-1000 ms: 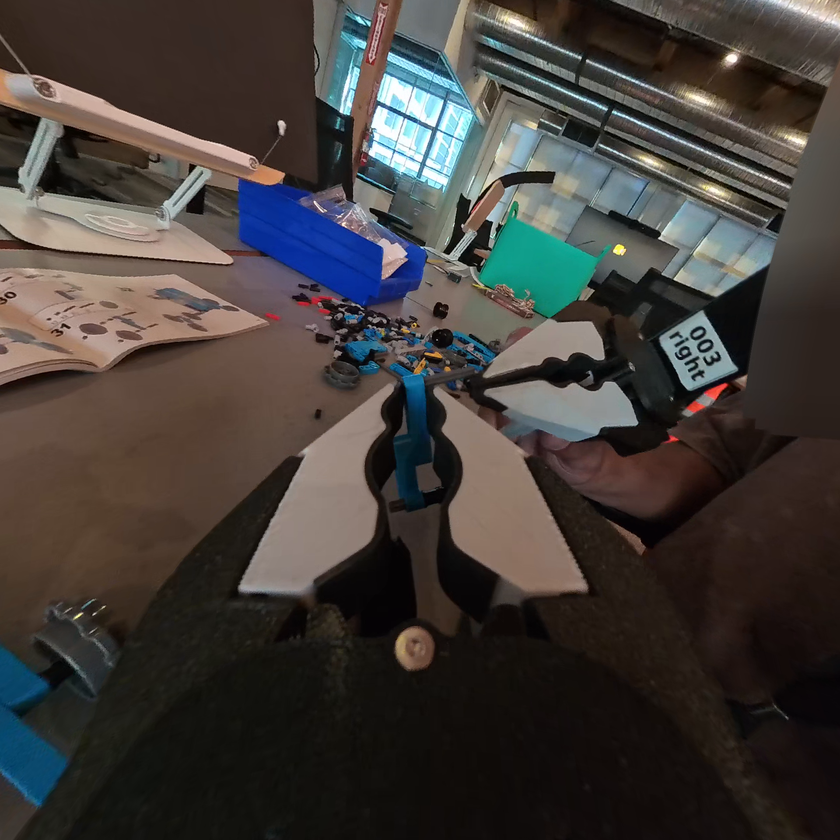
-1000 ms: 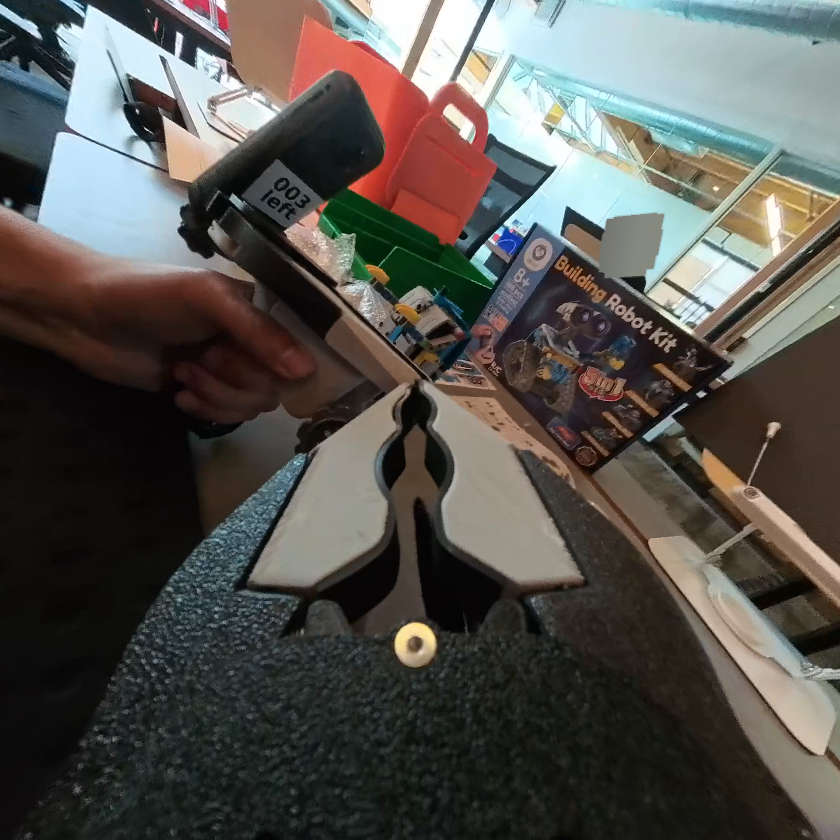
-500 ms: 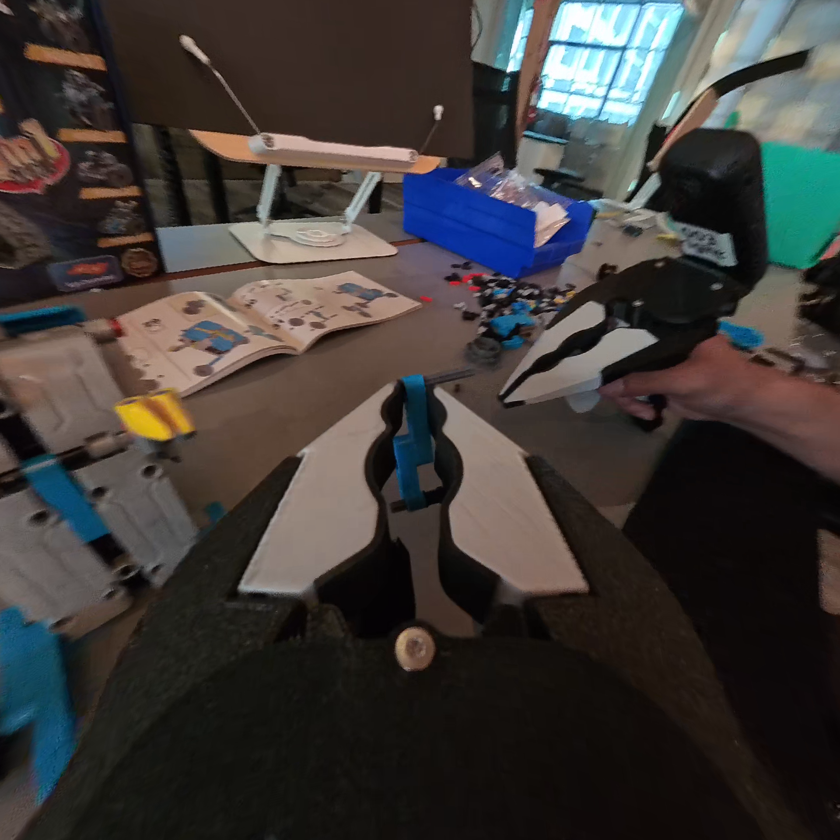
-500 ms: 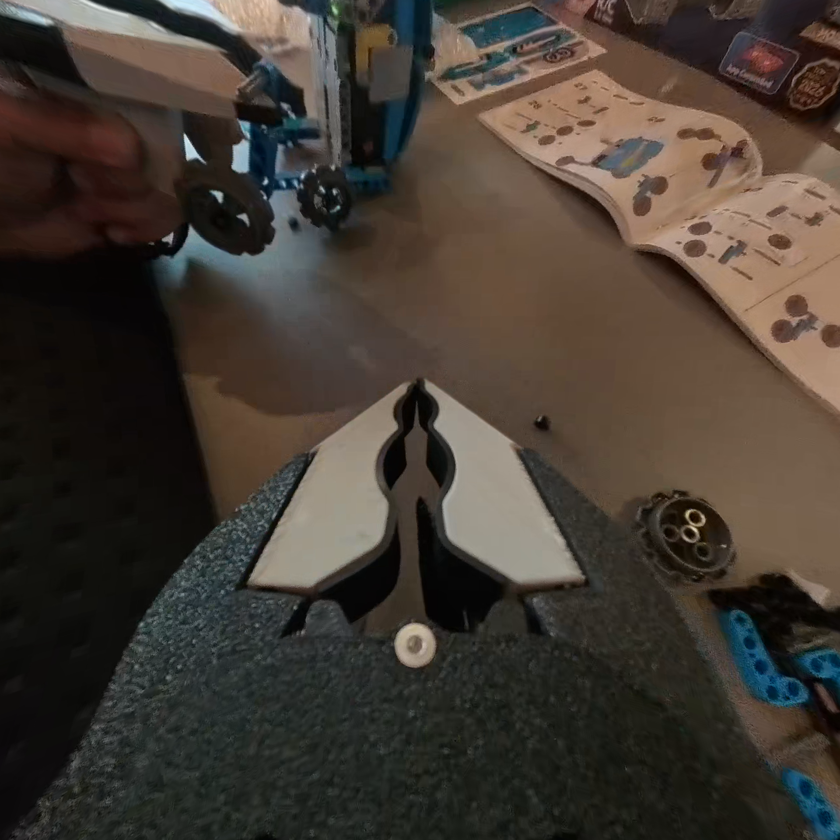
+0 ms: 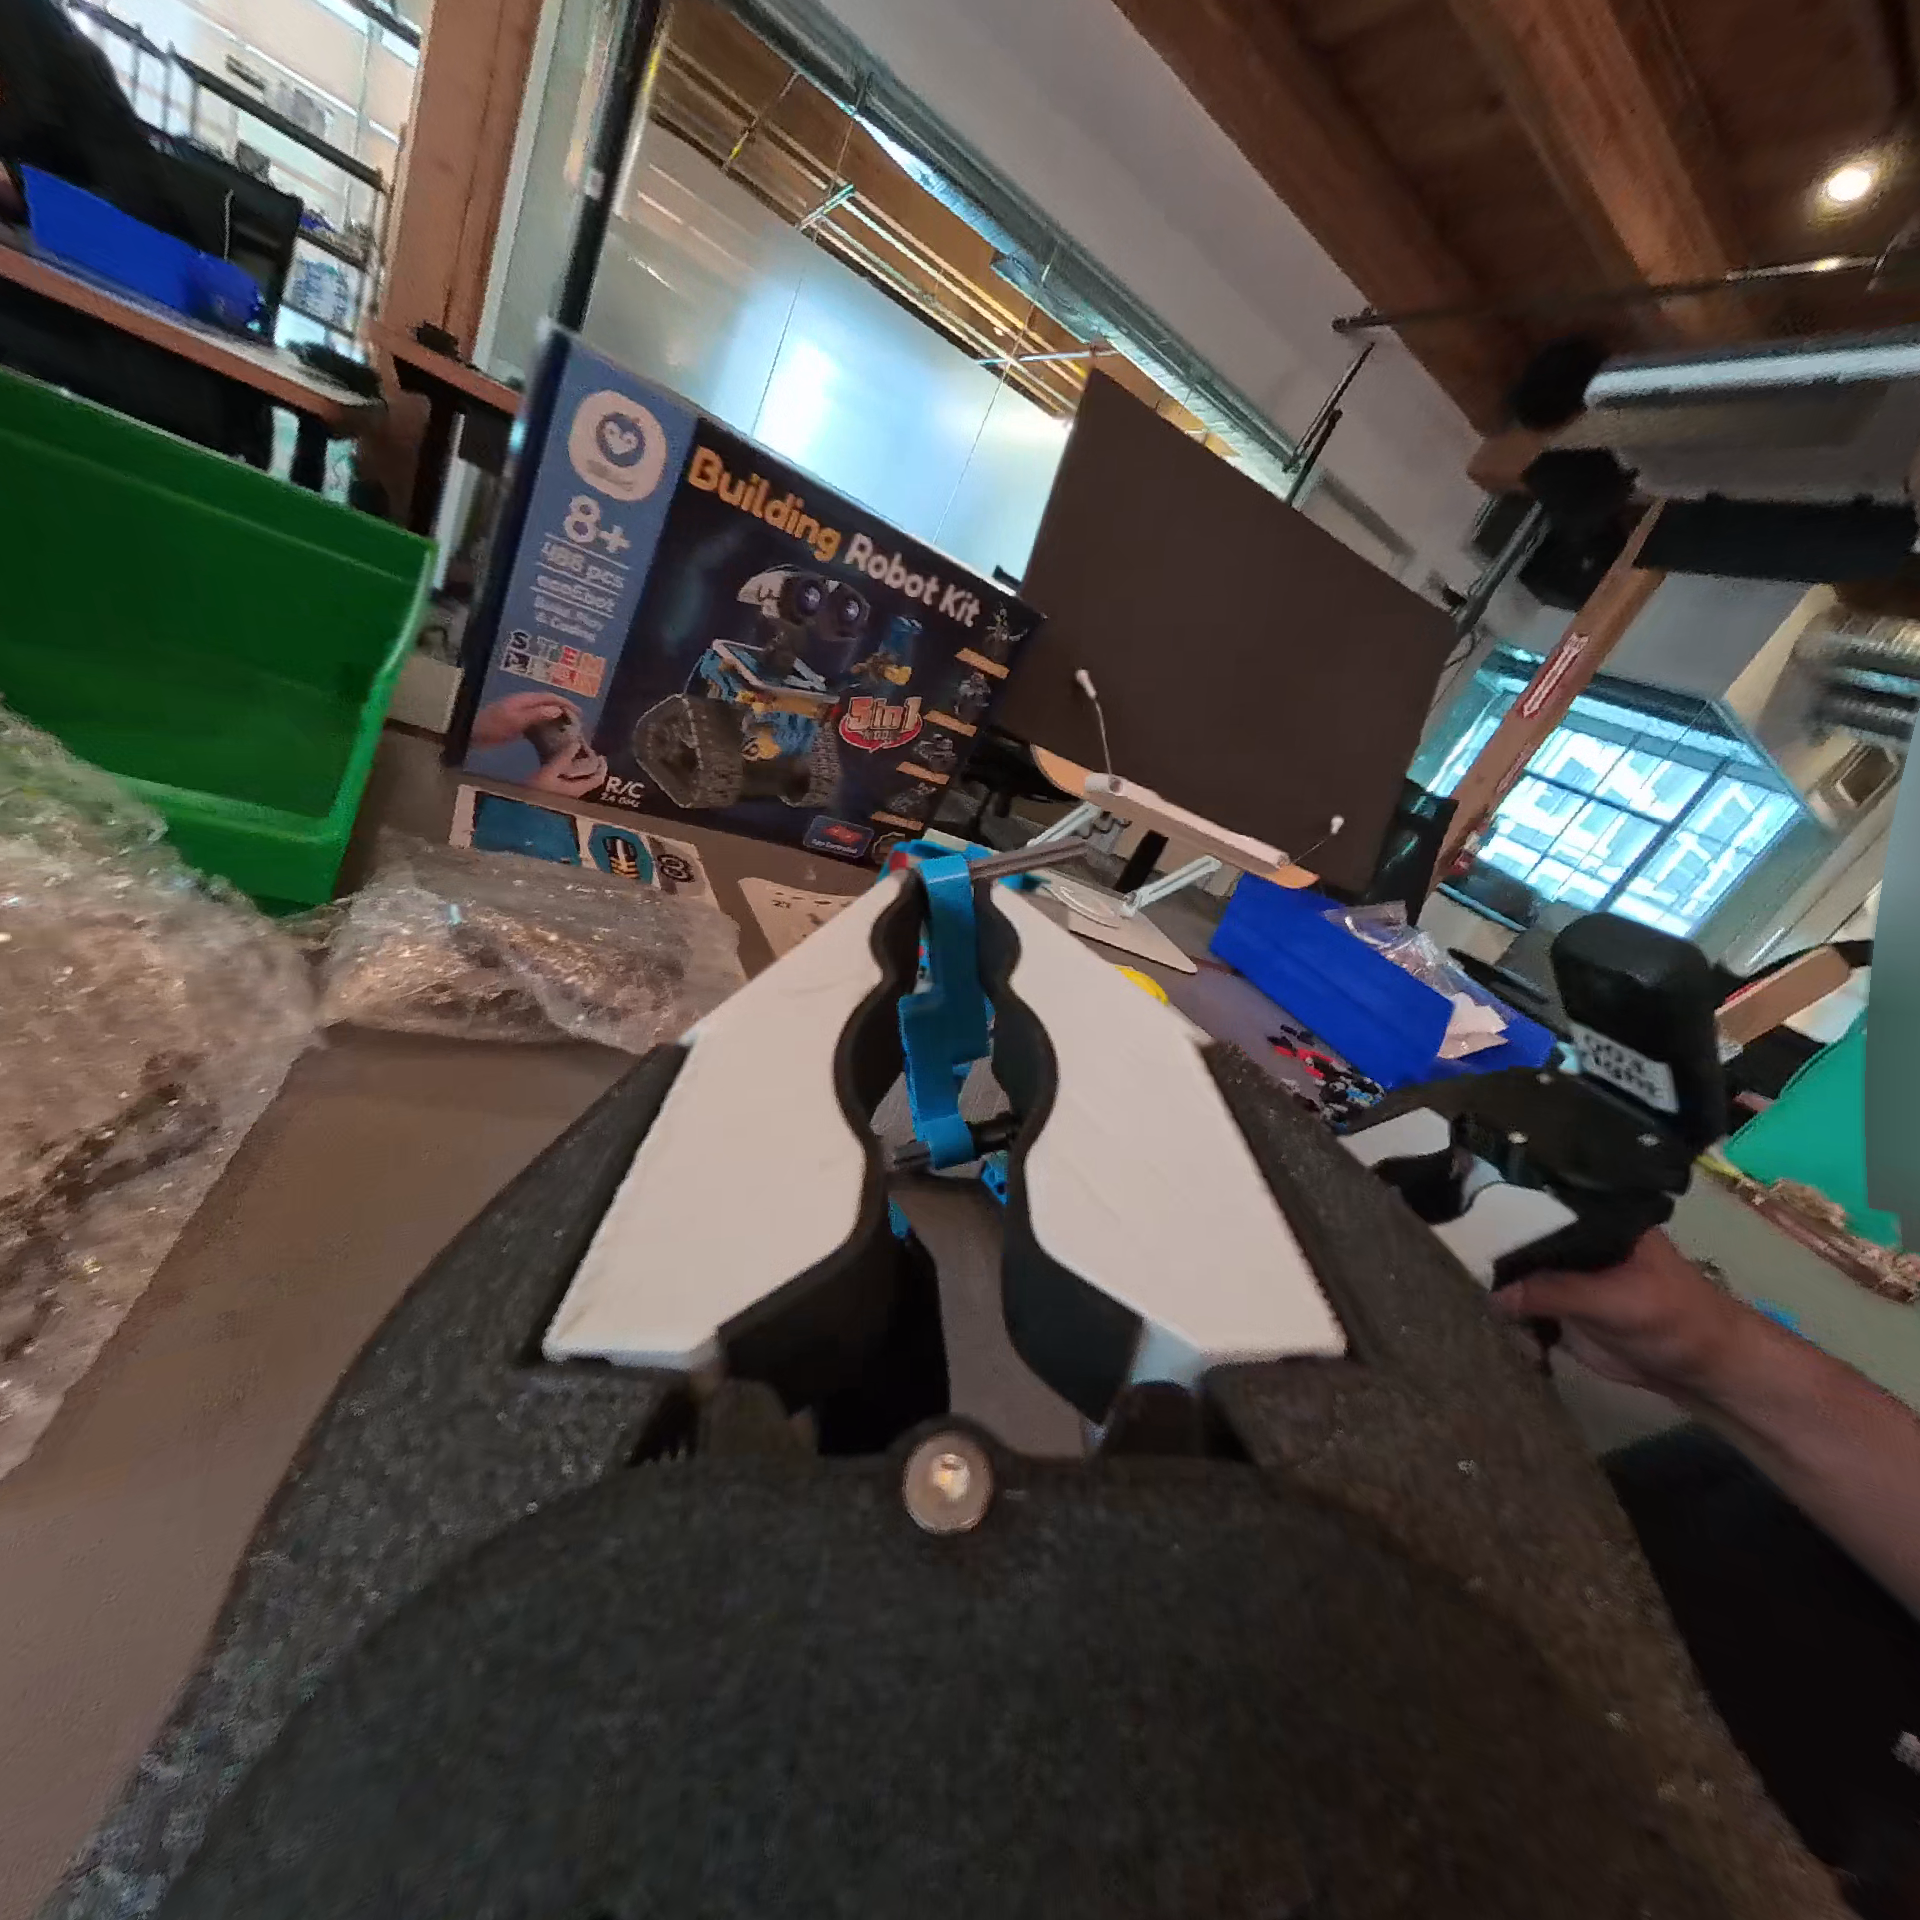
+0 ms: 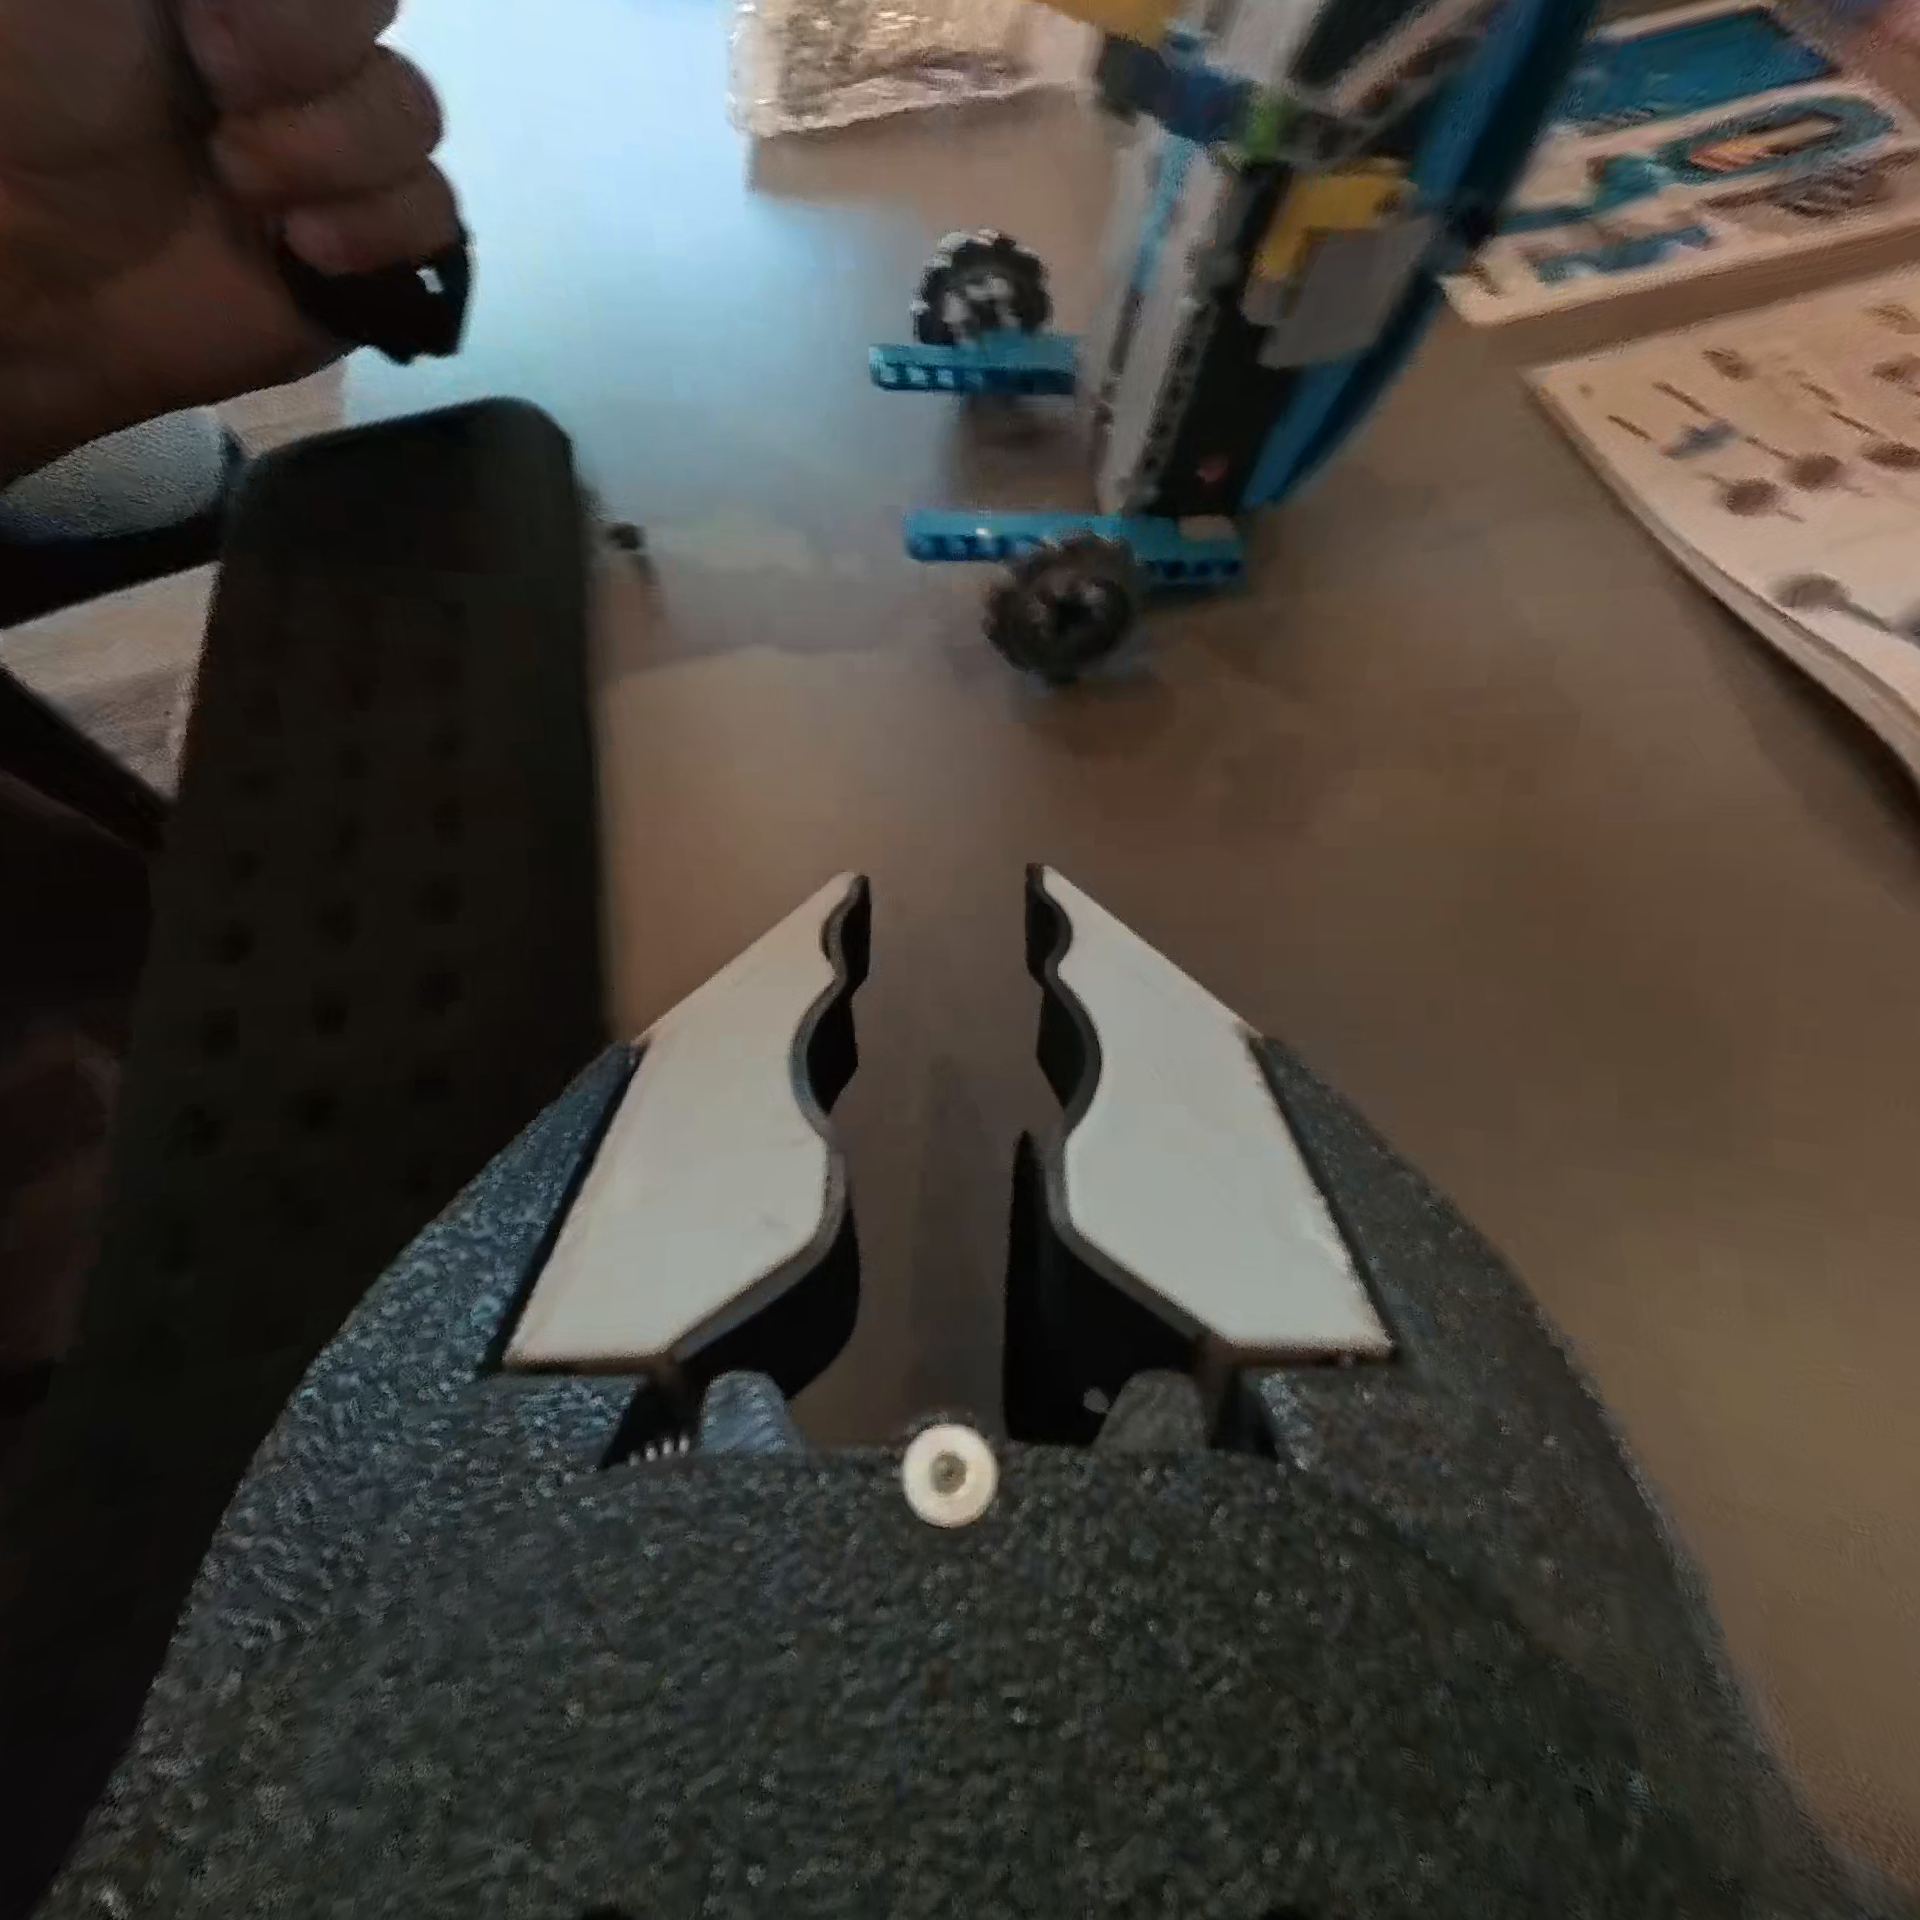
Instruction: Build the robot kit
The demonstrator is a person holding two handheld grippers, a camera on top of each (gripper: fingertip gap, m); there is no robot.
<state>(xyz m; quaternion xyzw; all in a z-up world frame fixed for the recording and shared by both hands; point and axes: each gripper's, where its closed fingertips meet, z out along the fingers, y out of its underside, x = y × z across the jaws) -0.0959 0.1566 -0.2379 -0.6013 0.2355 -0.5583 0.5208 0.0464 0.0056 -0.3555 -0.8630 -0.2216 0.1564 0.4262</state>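
Since half a second ago, the right hand-held gripper point(image 6: 945, 894) has parted its jaws, which were together, and now hangs open and empty over the bare grey desk point(image 6: 1403, 935), its fingers aimed at the blue-and-white brick-built robot model point(image 6: 1278, 260) with dark toothed wheels. Left hand-held gripper point(image 5: 948, 883) has swung toward the dark-blue robot kit box point(image 5: 748, 644) and stays clamped on a slim blue plastic brick piece point(image 5: 945, 1008) carrying a thin grey axle.
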